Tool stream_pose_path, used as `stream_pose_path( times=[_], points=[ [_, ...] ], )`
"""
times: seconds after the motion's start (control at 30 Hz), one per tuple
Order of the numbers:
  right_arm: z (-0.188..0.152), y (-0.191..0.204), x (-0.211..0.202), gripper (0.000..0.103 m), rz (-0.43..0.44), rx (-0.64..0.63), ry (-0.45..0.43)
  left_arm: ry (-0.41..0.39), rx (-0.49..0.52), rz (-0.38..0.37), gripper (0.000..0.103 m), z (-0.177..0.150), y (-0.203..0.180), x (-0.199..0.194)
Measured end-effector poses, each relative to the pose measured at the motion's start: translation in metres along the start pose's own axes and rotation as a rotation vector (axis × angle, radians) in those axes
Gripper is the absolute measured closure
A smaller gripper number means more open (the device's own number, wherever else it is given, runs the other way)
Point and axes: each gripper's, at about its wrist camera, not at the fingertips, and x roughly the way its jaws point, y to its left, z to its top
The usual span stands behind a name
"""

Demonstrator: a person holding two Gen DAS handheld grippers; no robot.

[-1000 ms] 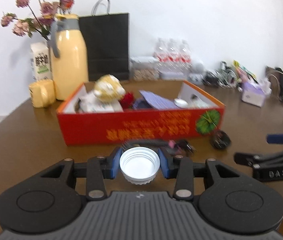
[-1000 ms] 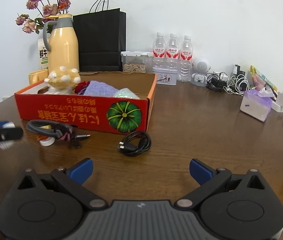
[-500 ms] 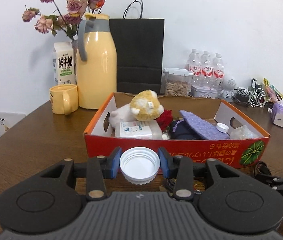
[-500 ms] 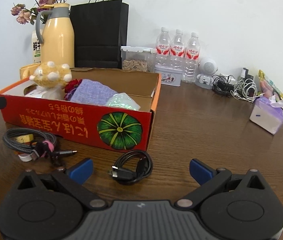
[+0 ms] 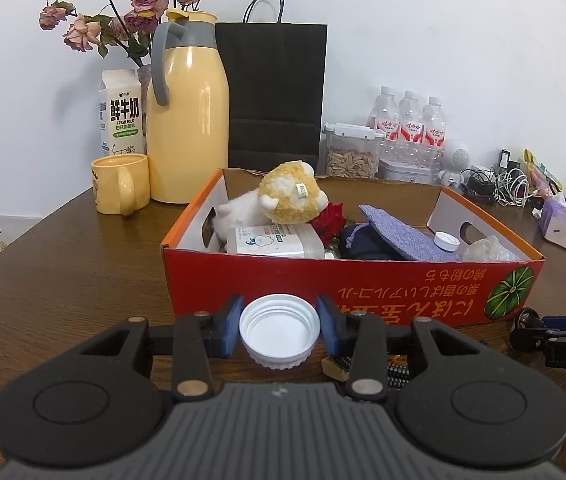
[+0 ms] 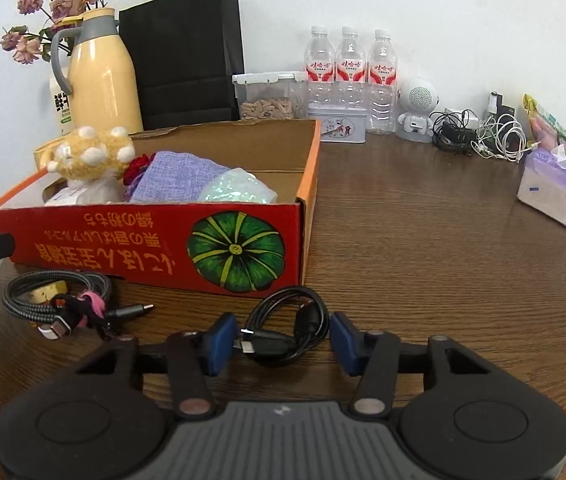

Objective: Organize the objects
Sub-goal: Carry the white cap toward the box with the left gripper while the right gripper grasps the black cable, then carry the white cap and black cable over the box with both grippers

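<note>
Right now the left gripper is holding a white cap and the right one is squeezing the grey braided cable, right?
Not quite. The left gripper does hold the white cap, but the right gripper has its open jaws around the black cable. The grey braided cable lies untouched, as the right wrist view shows.

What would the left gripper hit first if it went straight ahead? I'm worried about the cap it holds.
Probably the near red wall of the cardboard box; the left gripper and white cap sit below its rim, though depth is unclear.
</note>
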Motion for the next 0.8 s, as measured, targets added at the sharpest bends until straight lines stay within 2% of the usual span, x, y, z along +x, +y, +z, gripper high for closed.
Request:
stream_pose_path(
  times=[0.2,0.47,0.8],
  points=[
    [-0.002,0.002,-0.008,0.057,-0.001,0.011,-0.031,-0.006,-0.001,-0.002,0.063,0.0,0.0,-0.001],
    [-0.006,0.01,-0.032,0.057,0.001,-0.01,-0.114,-0.014,0.004,-0.009,0.063,0.007,-0.001,-0.009],
    [0.022,0.026,-0.059,0.057,0.06,-0.052,-0.233,-0.116,0.031,-0.044,0.063,0.05,-0.01,-0.021]
  ],
)
